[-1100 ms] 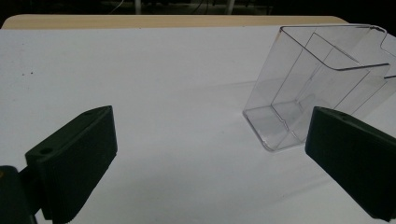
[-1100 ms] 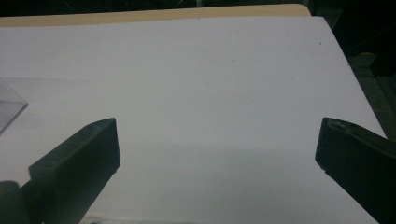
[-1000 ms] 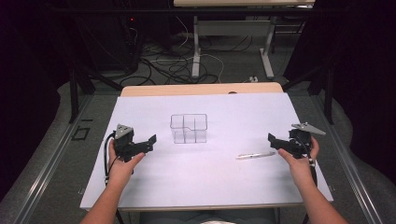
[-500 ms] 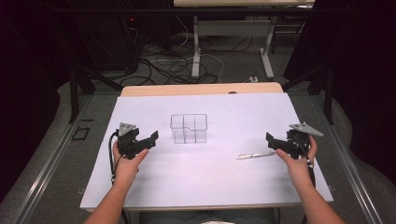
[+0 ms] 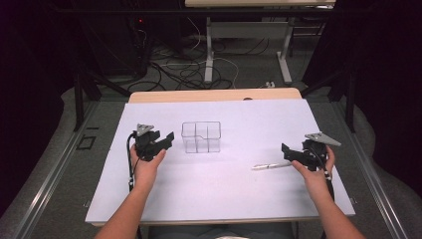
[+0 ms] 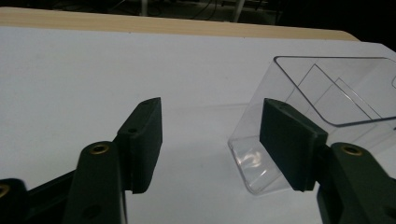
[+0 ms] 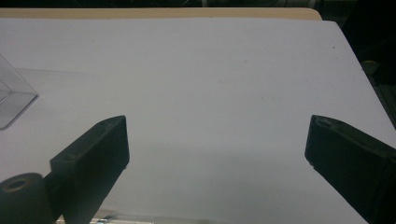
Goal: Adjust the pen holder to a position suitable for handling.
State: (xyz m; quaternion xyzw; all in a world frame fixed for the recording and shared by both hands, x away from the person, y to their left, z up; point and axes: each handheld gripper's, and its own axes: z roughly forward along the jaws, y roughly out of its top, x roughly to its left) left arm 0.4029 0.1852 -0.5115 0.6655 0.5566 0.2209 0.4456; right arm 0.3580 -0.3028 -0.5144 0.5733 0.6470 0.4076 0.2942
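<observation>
A clear plastic box [image 5: 201, 137] with inner dividers stands on the white table [image 5: 219, 194], left of the middle. My left gripper [image 5: 169, 137] sits just left of the box and points at it. Its jaws have just been closing and are open, with nothing pressed between them. In the left gripper view [image 6: 212, 135] the box [image 6: 336, 93] lies just ahead, its near corner behind the right-hand jaw. A white pen [image 5: 271, 166] lies right of the middle. My right gripper [image 5: 287, 151] hovers at the pen's right end; its jaws have just closed slightly and stand wide open [image 7: 219, 149] over bare table.
A wooden strip [image 5: 214, 94] runs along the table's far edge. Beyond it are cables and metal table legs [image 5: 209, 55] on the floor. The clear box's corner [image 7: 14, 105] shows at the left of the right gripper view.
My left gripper has moved to the right, closer to the clear box, and its jaws have narrowed. The right hand has stayed by the pen.
</observation>
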